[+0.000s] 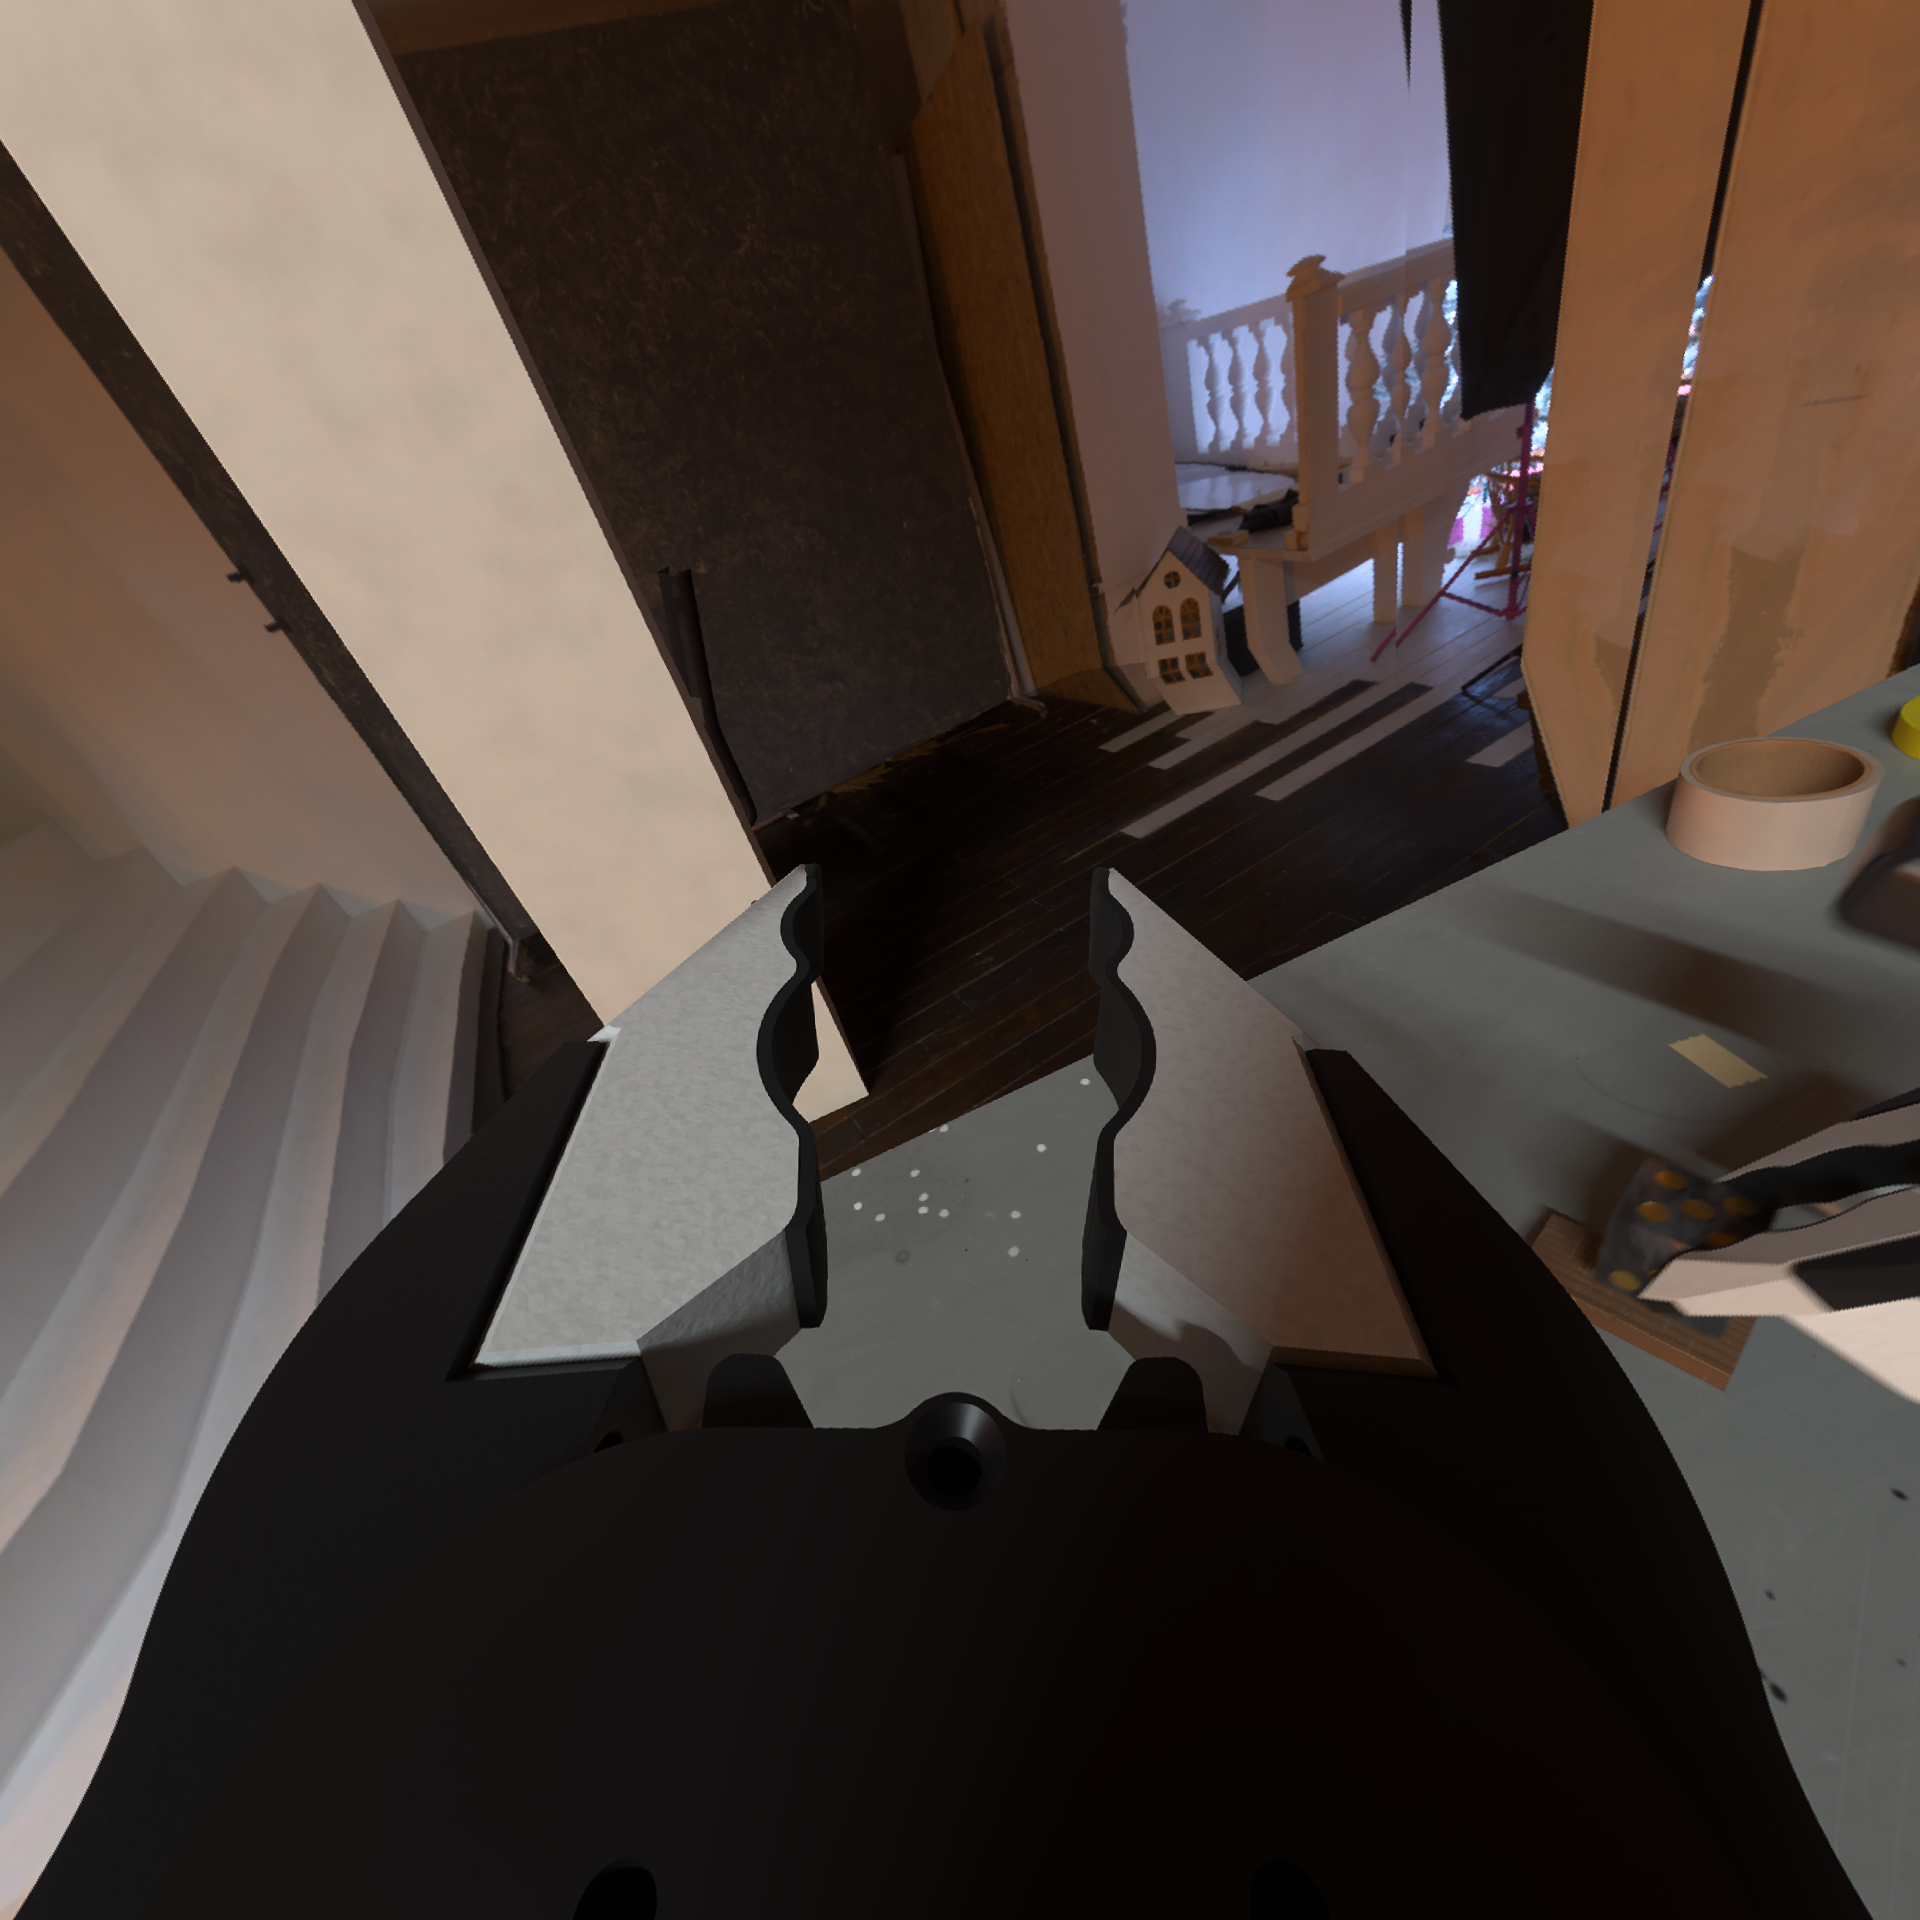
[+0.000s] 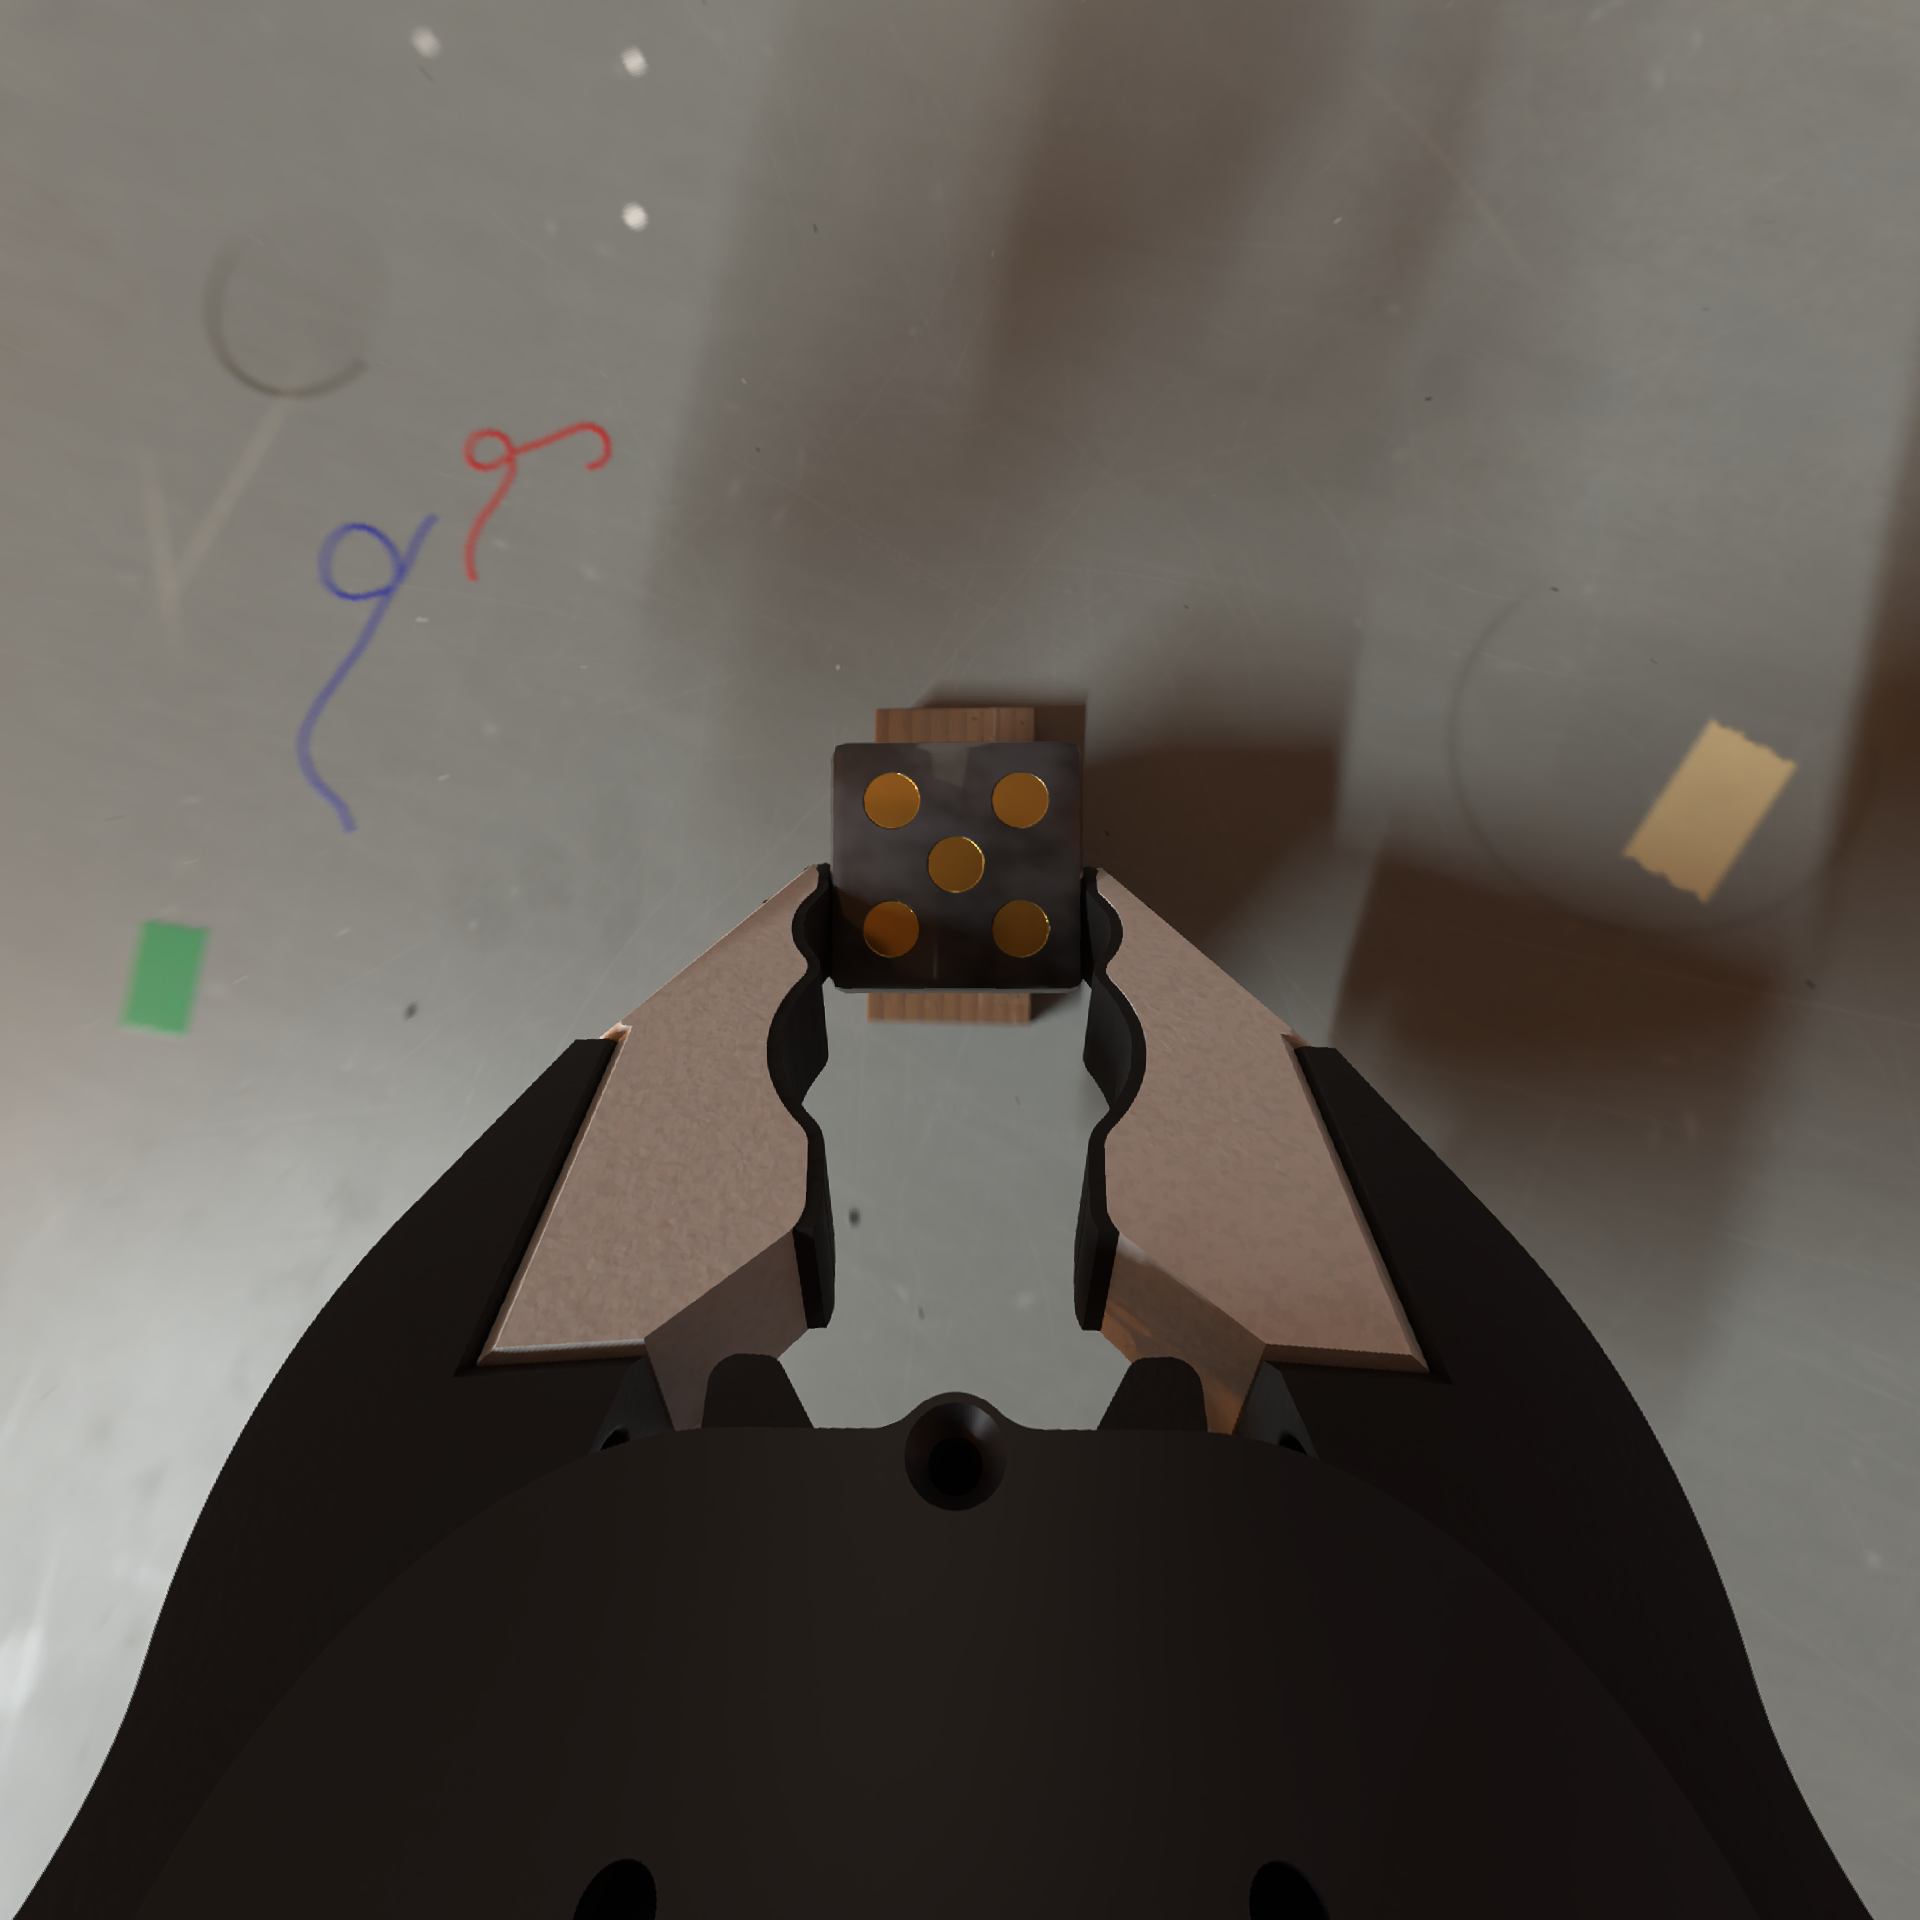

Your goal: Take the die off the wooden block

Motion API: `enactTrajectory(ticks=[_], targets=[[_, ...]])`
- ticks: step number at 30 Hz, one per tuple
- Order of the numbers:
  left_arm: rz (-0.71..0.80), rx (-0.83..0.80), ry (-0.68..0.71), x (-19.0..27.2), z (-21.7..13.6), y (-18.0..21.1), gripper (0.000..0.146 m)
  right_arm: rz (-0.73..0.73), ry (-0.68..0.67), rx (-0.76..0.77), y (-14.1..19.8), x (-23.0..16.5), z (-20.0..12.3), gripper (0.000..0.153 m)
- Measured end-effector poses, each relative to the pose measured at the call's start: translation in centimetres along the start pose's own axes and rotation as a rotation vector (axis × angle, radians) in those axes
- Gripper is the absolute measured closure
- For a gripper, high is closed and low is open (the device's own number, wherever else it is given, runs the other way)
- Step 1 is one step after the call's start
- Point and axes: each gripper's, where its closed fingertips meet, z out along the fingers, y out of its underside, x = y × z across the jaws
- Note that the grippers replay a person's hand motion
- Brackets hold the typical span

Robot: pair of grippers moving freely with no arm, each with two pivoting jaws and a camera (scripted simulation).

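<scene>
A dark die (image 2: 956,862) with gold dots, five on the face toward me, sits over a small wooden block (image 2: 956,722) on the grey table (image 2: 1039,416). My right gripper (image 2: 956,920) has its fingers on the die's left and right sides, pads touching it. In the left wrist view the die (image 1: 1662,1226) shows between the right gripper's fingers (image 1: 1787,1195), just above the block (image 1: 1662,1340). I cannot tell whether the die still touches the block. My left gripper (image 1: 956,904) is open and empty, over the table's edge to the left of the block.
A roll of tan tape (image 1: 1766,810) and a yellow object (image 1: 1907,722) stand at the table's far side. A tan tape strip (image 2: 1709,810), a green patch (image 2: 164,977) and red and blue scribbles (image 2: 499,499) mark the tabletop. The table edge (image 1: 1299,956) drops to a dark floor.
</scene>
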Motion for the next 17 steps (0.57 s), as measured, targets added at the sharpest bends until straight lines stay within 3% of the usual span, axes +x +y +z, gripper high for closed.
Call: enactTrajectory(ticks=[3, 6, 10, 13, 17], targets=[[-0.002, -0.001, 0.000, -0.1, 0.0, 0.1, 0.095, 0.044, -0.085, 0.057, -0.1, 1.2, -3.9, 0.106], [-0.004, -0.004, -0.002, -0.2, 0.1, 0.1, 0.095, 0.078, -0.086, 0.156, -0.5, 4.1, -9.8, 0.106], [0.002, -0.009, -0.001, -0.1, 0.2, 0.3, 0.095, 0.078, 0.092, 0.274, 0.3, 10.6, -19.1, 0.106], [0.002, -0.009, 0.002, 0.0, 0.2, 0.2, 0.095, 0.115, 0.279, 0.266, 3.1, 17.2, -24.6, 0.106], [-0.004, -0.009, 0.033, 0.6, 0.3, 0.2, 0.096, 0.209, 0.418, 0.178, 8.6, 25.0, -26.3, 0.106]])
